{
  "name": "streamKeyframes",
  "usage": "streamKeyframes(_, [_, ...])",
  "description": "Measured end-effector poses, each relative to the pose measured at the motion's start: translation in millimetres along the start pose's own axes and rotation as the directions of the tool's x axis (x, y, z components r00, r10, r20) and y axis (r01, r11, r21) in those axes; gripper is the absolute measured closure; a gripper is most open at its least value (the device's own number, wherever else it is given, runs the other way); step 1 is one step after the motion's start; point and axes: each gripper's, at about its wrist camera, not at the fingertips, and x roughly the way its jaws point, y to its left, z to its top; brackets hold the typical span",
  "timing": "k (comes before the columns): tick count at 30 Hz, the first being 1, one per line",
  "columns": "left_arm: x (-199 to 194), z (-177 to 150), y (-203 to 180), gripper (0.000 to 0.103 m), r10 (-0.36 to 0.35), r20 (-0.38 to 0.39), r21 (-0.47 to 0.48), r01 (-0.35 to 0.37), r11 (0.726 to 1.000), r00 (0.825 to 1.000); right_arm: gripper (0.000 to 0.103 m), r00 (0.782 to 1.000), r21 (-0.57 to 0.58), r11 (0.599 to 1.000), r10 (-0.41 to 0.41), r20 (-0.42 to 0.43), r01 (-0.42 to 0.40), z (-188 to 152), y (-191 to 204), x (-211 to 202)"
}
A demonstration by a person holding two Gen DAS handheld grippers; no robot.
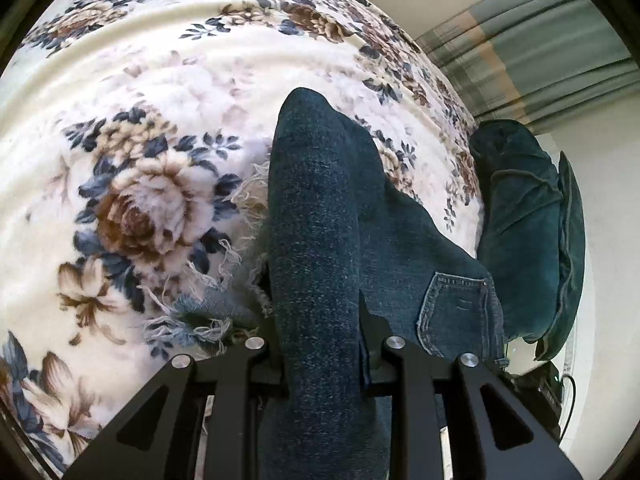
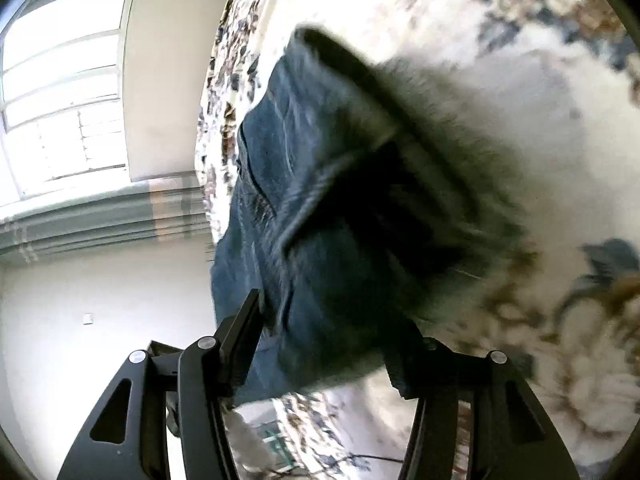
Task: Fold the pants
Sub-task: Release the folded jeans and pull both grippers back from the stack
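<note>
The pants are dark blue jeans [image 1: 320, 220] with frayed hems, lying over a floral bedspread [image 1: 132, 128]. My left gripper [image 1: 322, 344] is shut on a thick fold of the jeans, which runs up between its fingers; a back pocket [image 1: 460, 308] shows to the right. In the right wrist view the jeans [image 2: 320, 208] fill the middle, blurred. My right gripper [image 2: 332, 340] has its jaws wide apart with a bunch of denim between them; I cannot tell whether the fingers press on it.
A dark teal cushion [image 1: 528, 232] lies at the bed's right edge. Striped curtains [image 1: 532, 52] and a white wall stand behind. A bright window [image 2: 60, 88] shows in the right wrist view. A dark device with a cable [image 1: 552, 392] sits low at the right.
</note>
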Motion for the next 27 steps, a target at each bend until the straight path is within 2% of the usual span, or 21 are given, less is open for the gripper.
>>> streamKeyframes(3, [-3.8,-0.5,-6.1,0.076,0.067,-0.001,0.025,-0.067,0.997,0.998,0.044,0.995,-0.024,0.995,-0.094,0.027,0.095,-30.9,10.5,-9.1])
streamKeyframes(4, [-6.2,-2.7,-9.9,0.074,0.092,0.002,0.036,-0.093,0.995,0.996,0.042,0.988,-0.054,0.987,-0.146,0.041,0.149,-34.9,14.3,-12.4])
streamKeyframes(5, [-11.3,-7.7,-16.9,0.073,0.134,0.012,0.055,-0.134,0.989,0.991,0.042,0.98,-0.09,0.977,-0.191,0.058,0.195,-47.6,0.5,-34.8])
streamKeyframes(6, [-14.0,-10.9,-21.0,0.071,0.16,0.024,0.073,-0.162,0.984,0.987,0.042,0.967,-0.133,0.959,-0.24,0.084,0.25,-51.4,13.6,-44.3])
streamKeyframes(8, [-23.6,-20.3,-33.6,0.069,0.243,0.056,0.12,-0.248,0.961,0.968,0.042,0.935,-0.207,0.914,-0.328,0.136,0.35,-56.2,35.8,-69.2])
streamKeyframes(9, [-28.8,-25.1,-39.5,0.064,0.285,0.073,0.14,-0.293,0.946,0.956,0.042,0.908,-0.244,0.876,-0.383,0.172,0.416,-62.5,47.8,-74.0])
streamKeyframes(10, [-33.0,-29.3,-43.9,0.061,0.321,0.083,0.155,-0.33,0.931,0.943,0.041,0.893,-0.266,0.854,-0.407,0.194,0.447,-75.5,60.1,-78.0])
streamKeyframes(11, [-38.1,-34.2,-48.8,0.052,0.351,0.094,0.169,-0.362,0.917,0.932,0.035,0.863,-0.3,0.811,-0.451,0.227,0.503,-86.7,73.7,-80.6])
streamKeyframes(12, [-43.9,-39.6,-53.8,0.043,0.384,0.104,0.182,-0.397,0.9,0.918,0.034,0.846,-0.316,0.787,-0.472,0.247,0.53,-95.4,85.6,-100.6])
streamKeyframes(13, [-47.2,-42.0,-55.8,0.037,0.403,0.11,0.19,-0.417,0.889,0.909,0.033,0.825,-0.343,0.751,-0.491,0.281,0.564,-101.2,103.7,-101.6])
streamKeyframes(14, [-54.1,-47.7,-60.6,0.028,0.424,0.122,0.2,-0.44,0.875,0.897,0.026,0.804,-0.366,0.717,-0.508,0.309,0.593,-117.9,105.6,-114.7])
streamKeyframes(15, [-61.7,-53.4,-65.4,0.023,0.442,0.137,0.21,-0.462,0.861,0.886,0.021,0.765,-0.391,0.658,-0.535,0.358,0.643,-128.5,114.8,-117.7])
streamKeyframes(16, [-70.9,-59.9,-70.8,0.021,0.454,0.155,0.22,-0.478,0.85,0.878,0.013,0.744,-0.405,0.624,-0.544,0.389,0.668,-137.8,123.4,-123.3])
streamKeyframes(17, [-80.3,-66.0,-76.9,0.017,0.461,0.172,0.227,-0.49,0.841,0.871,0.006,0.732,-0.413,0.604,-0.545,0.409,0.681,-150.9,138.6,-138.4])
streamKeyframes(18, [-93.4,-74.8,-85.0,0.013,0.469,0.195,0.236,-0.505,0.83,0.862,0.003,0.714,-0.422,0.576,-0.546,0.438,0.7,-162.1,148.8,-146.9])
streamKeyframes(21, [-126.0,-94.9,-103.9,0.011,0.474,0.252,0.25,-0.53,0.81,0.844,0.001,0.686,-0.431,0.534,-0.534,0.495,0.727,-189.8,170.5,-180.8])
streamKeyframes(24, [-160.2,-117.5,-123.7,0.011,0.471,0.289,0.258,-0.541,0.8,0.834,0.0,0.671,-0.446,0.504,-0.503,0.545,0.74,-219.5,195.5,-219.9])
streamKeyframes(27, [-192.4,-143.1,-144.0,0.011,0.465,0.319,0.267,-0.549,0.792,0.826,0.0,0.676,-0.465,0.495,-0.464,0.572,0.734,-247.6,216.0,-265.4])
